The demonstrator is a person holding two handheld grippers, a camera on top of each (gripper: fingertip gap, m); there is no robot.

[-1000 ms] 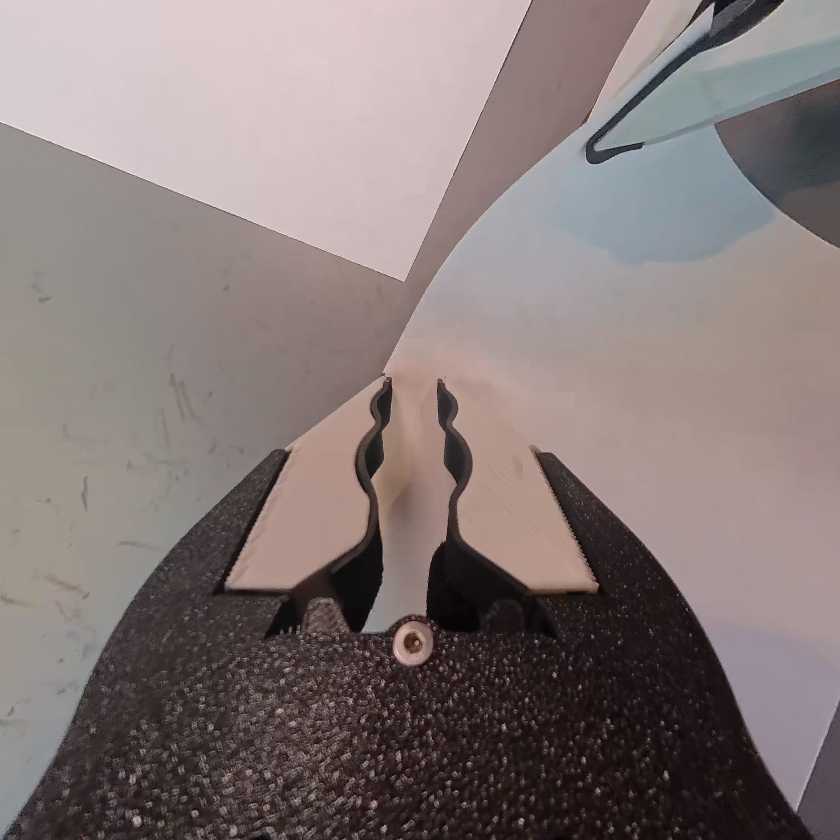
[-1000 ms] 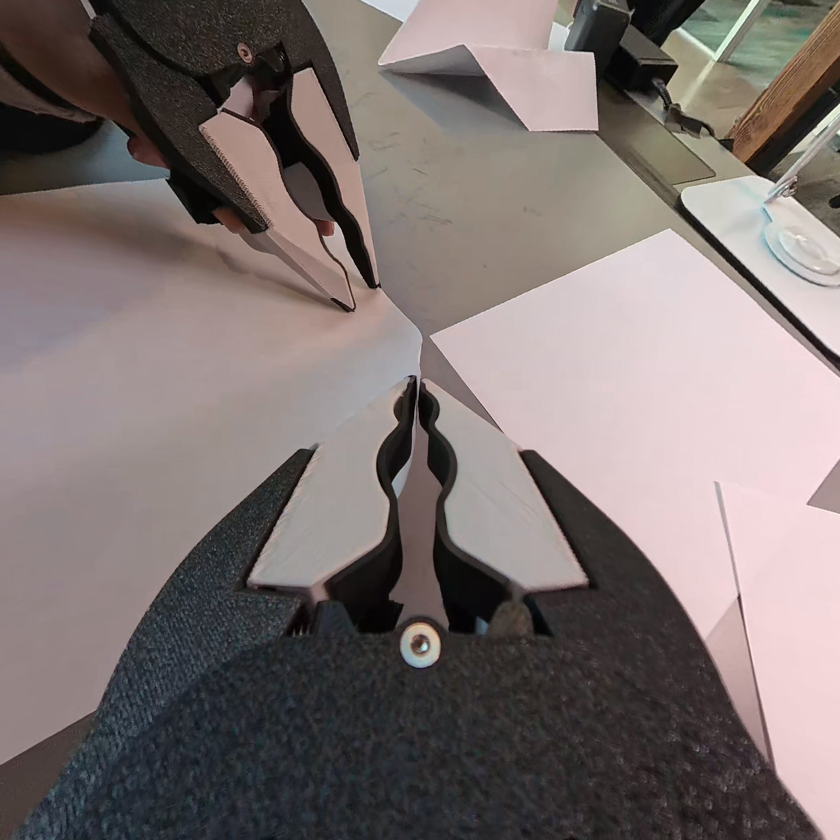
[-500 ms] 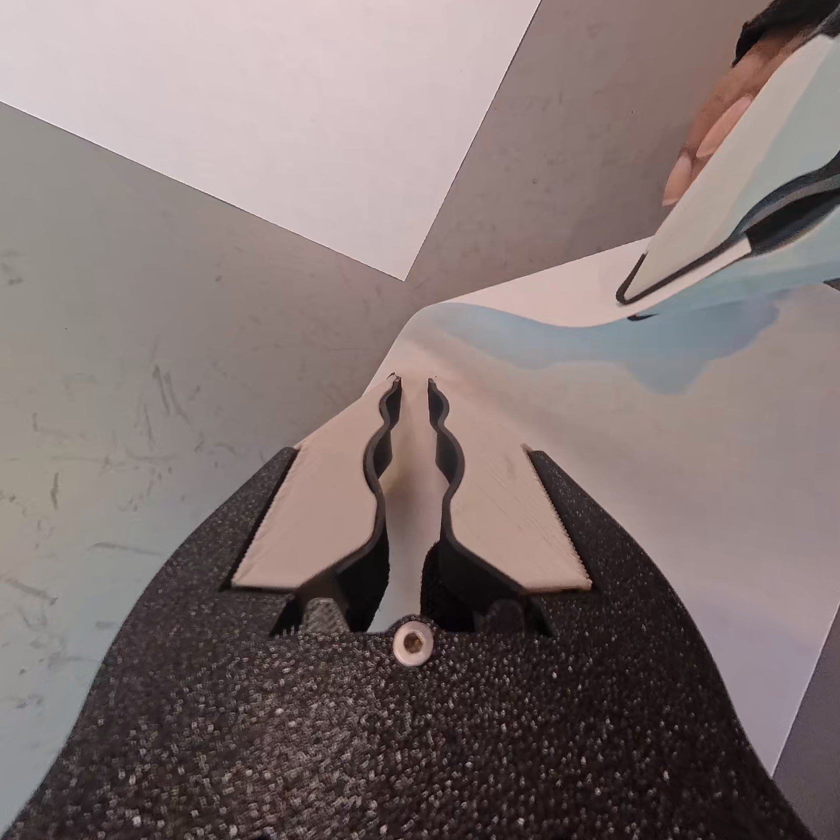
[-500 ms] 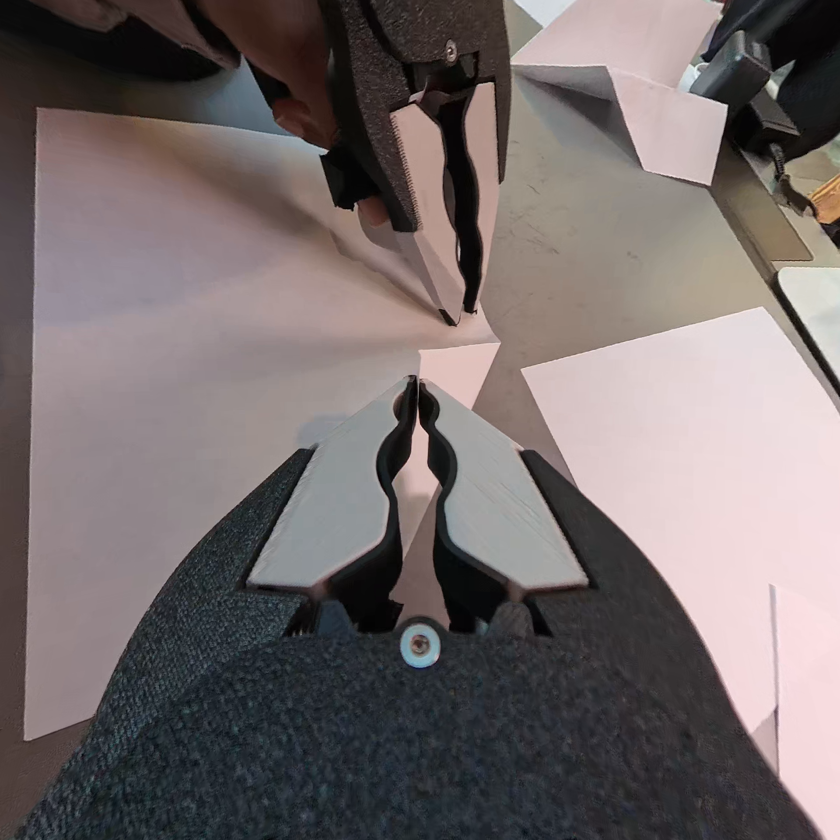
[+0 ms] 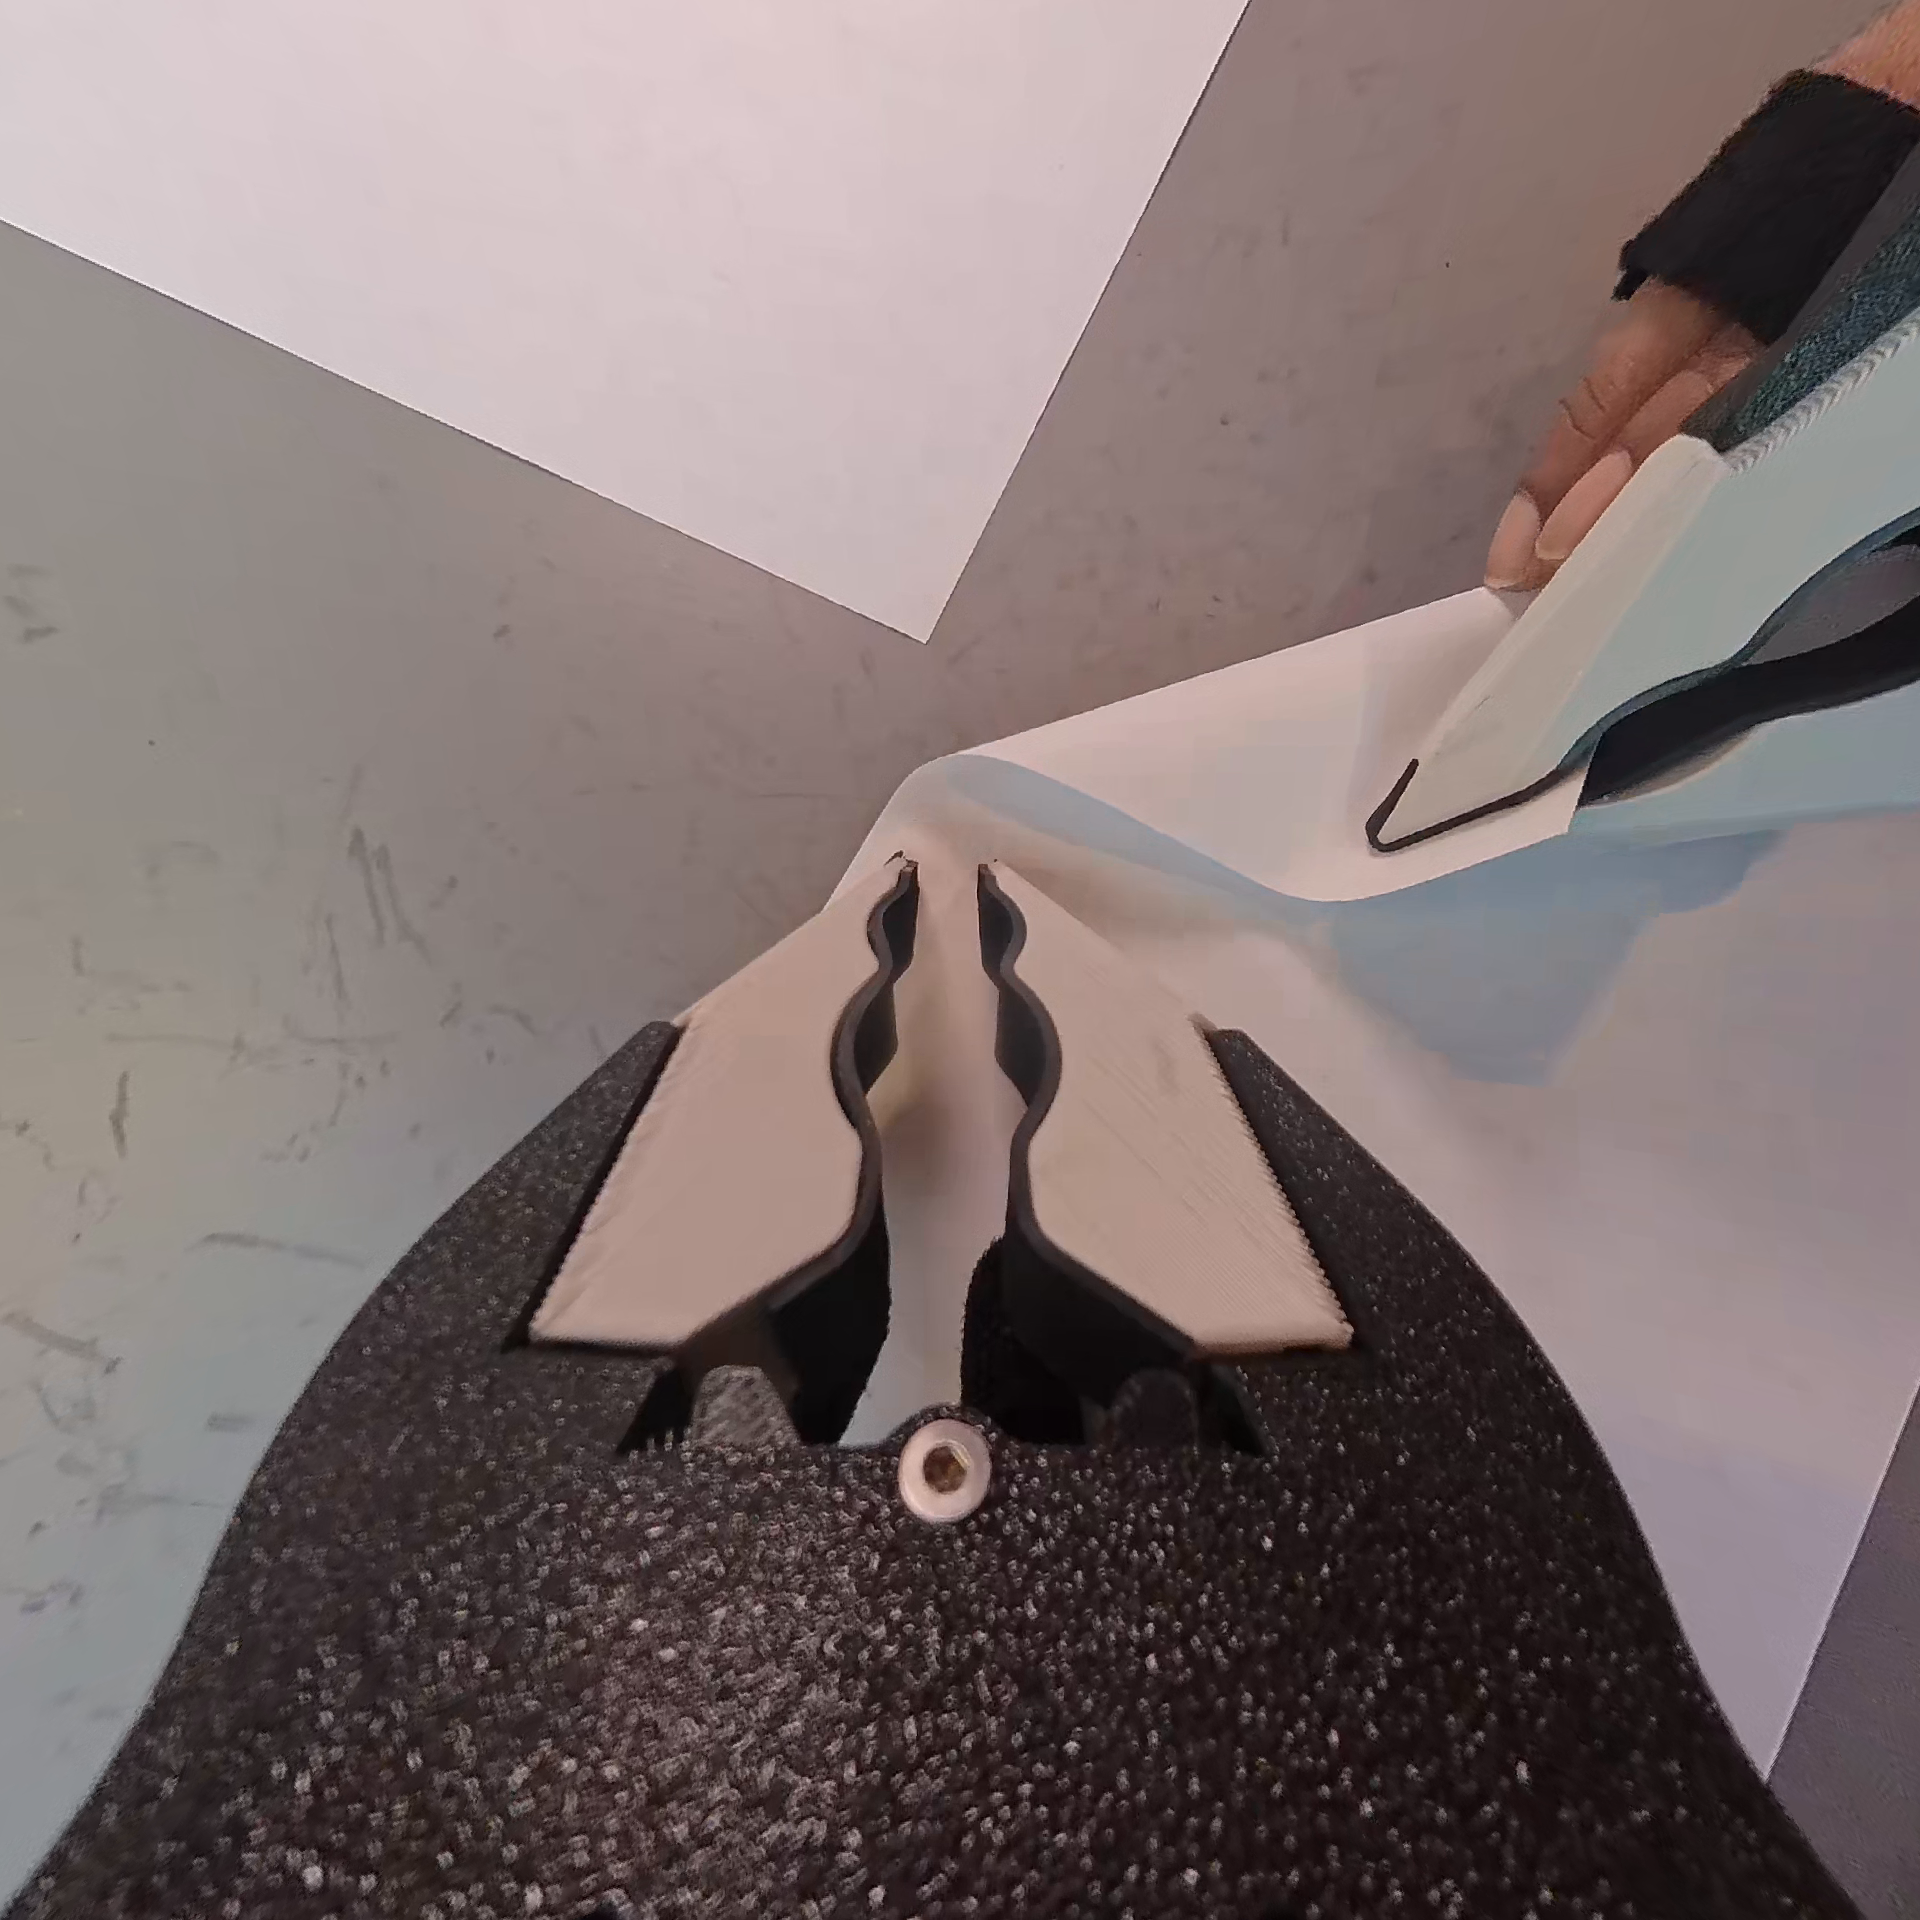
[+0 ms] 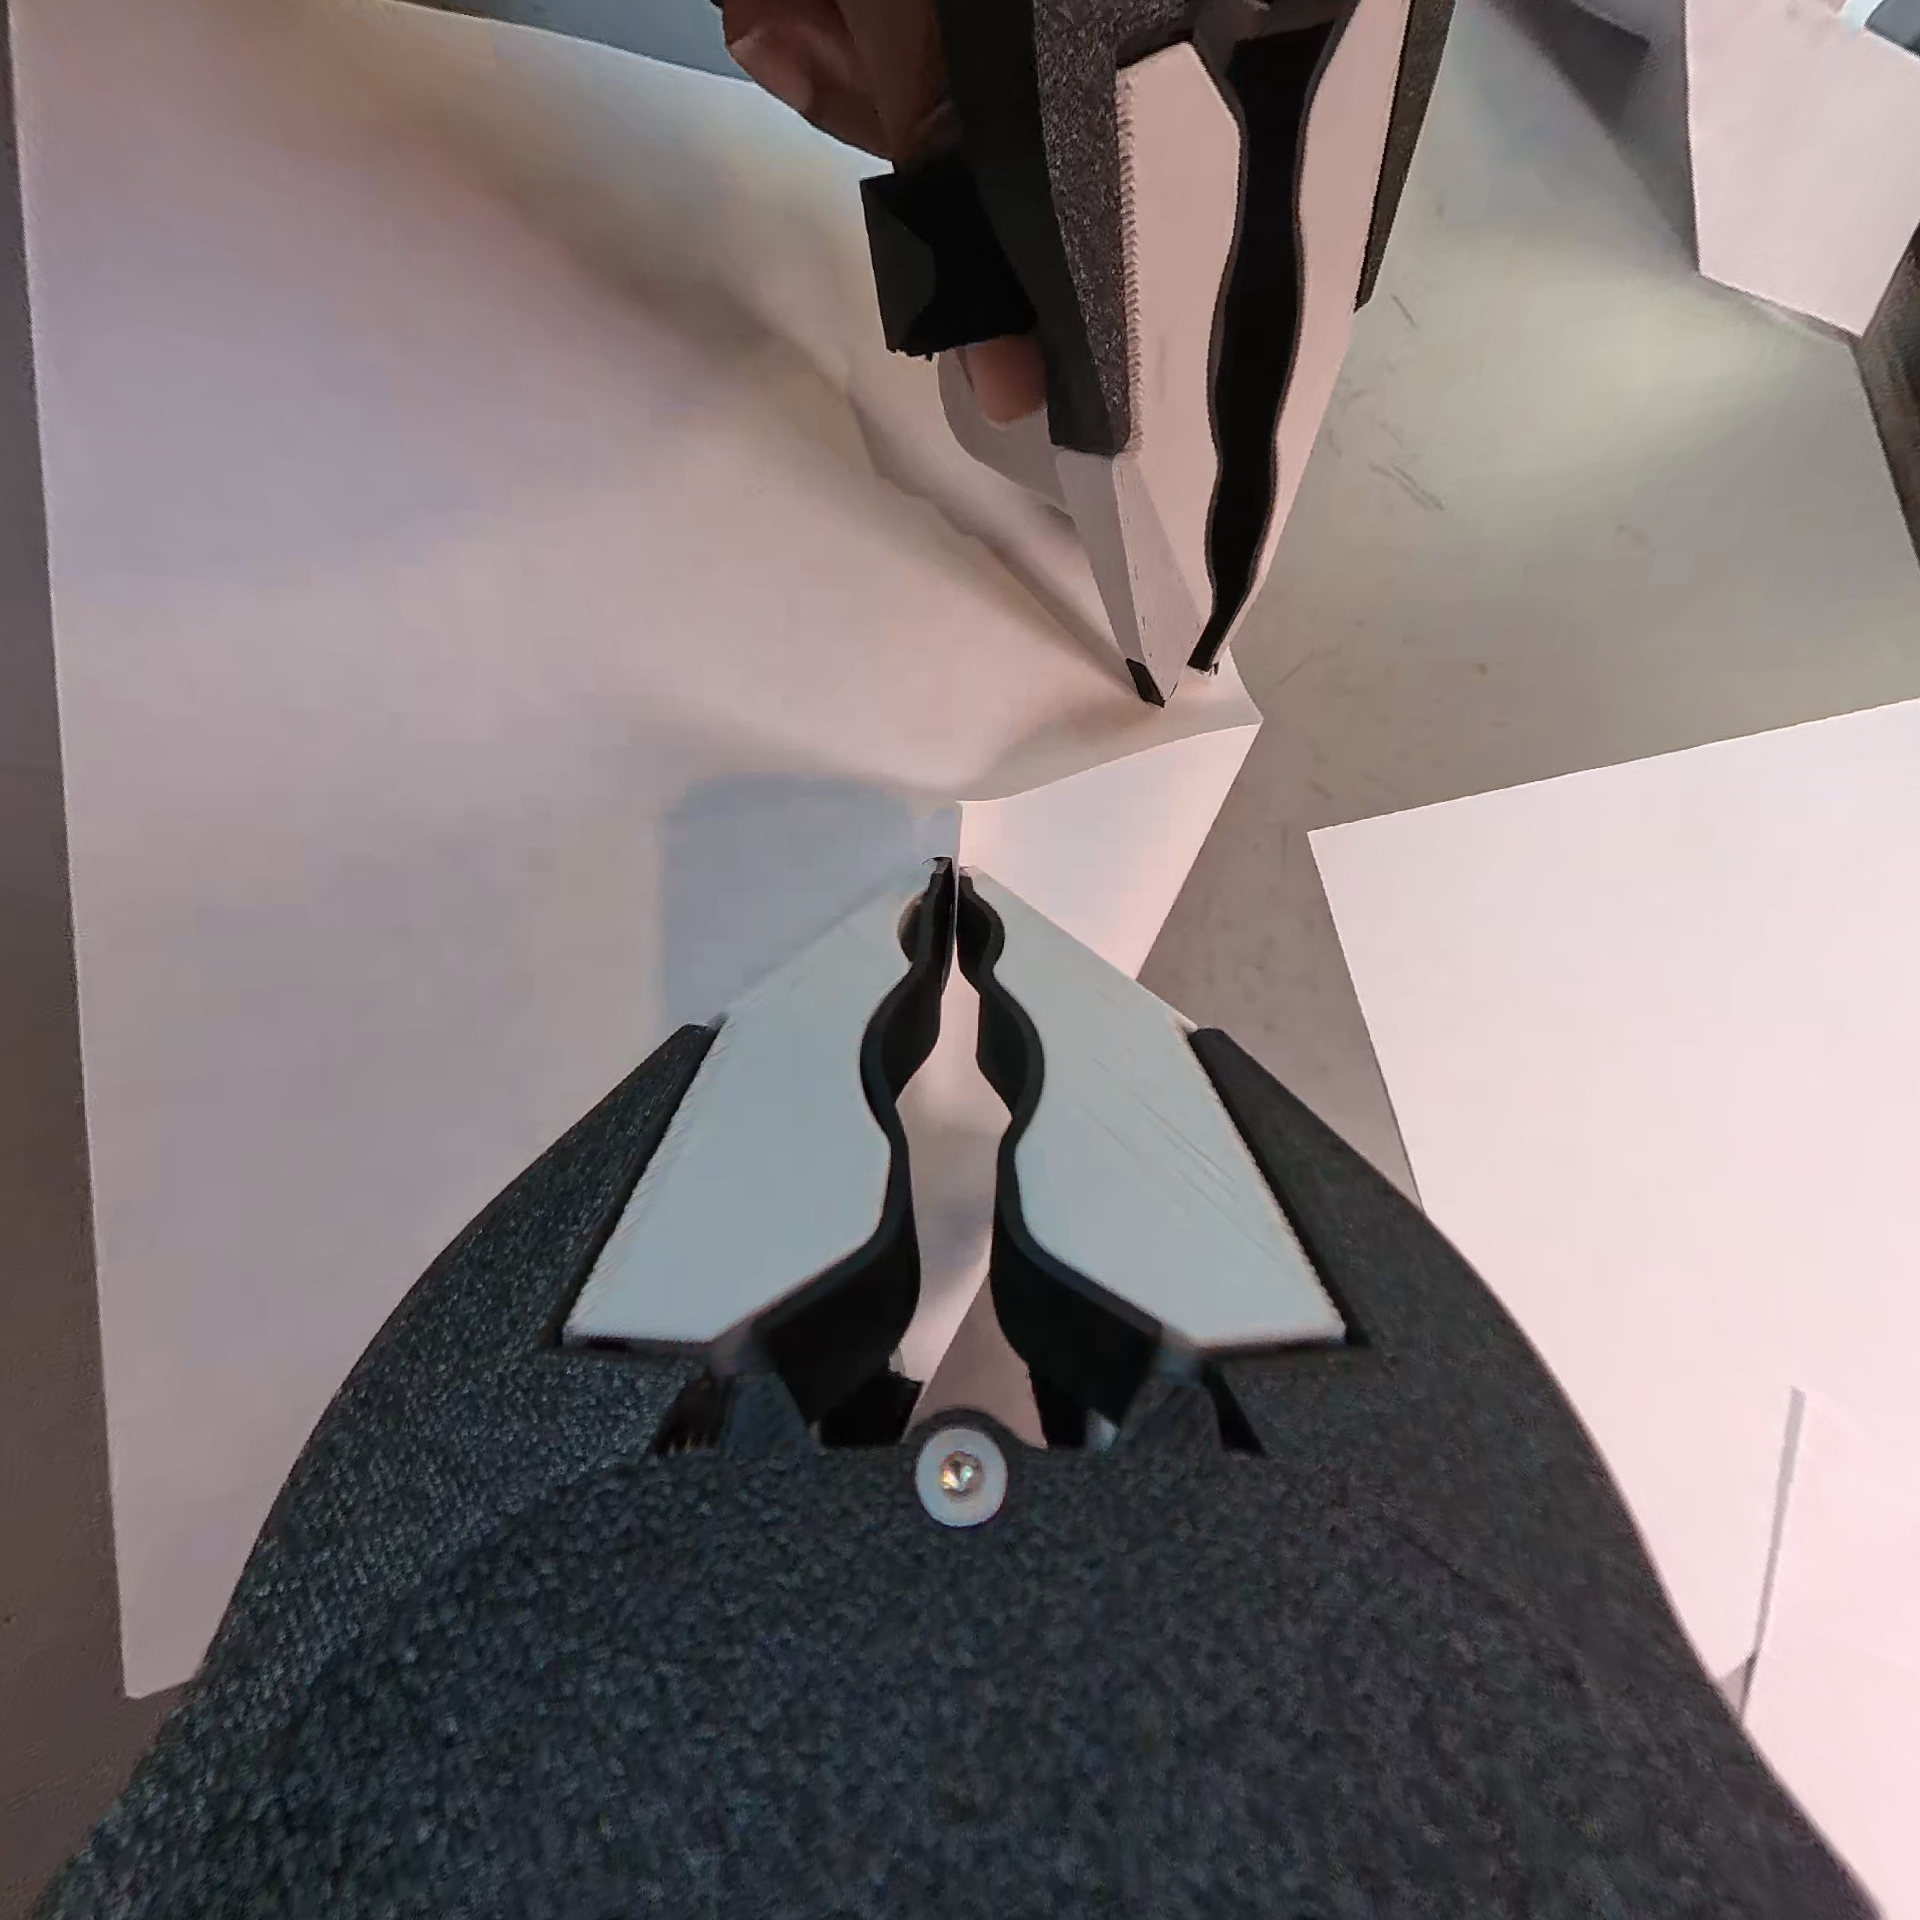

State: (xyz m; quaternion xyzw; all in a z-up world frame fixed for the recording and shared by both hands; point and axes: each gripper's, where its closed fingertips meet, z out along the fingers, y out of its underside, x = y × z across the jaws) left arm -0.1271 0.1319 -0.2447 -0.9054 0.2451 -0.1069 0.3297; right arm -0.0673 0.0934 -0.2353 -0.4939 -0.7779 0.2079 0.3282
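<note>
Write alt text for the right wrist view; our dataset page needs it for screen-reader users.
The right gripper, shut on a folded-over corner of a white paper sheet, faces the left gripper, whose tips press the same sheet on a grey table. Other white sheets lie to the right.

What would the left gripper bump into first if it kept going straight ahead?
Probably the raised fold of the paper sheet just past the left gripper, then the bare table. Depth is hard to judge.

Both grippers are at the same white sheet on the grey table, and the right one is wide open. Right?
No. The right wrist view shows the right gripper shut, tips pinching the white sheet at its folded-over flap. Otherwise yes: the left gripper is at the same sheet on the grey table.
</note>
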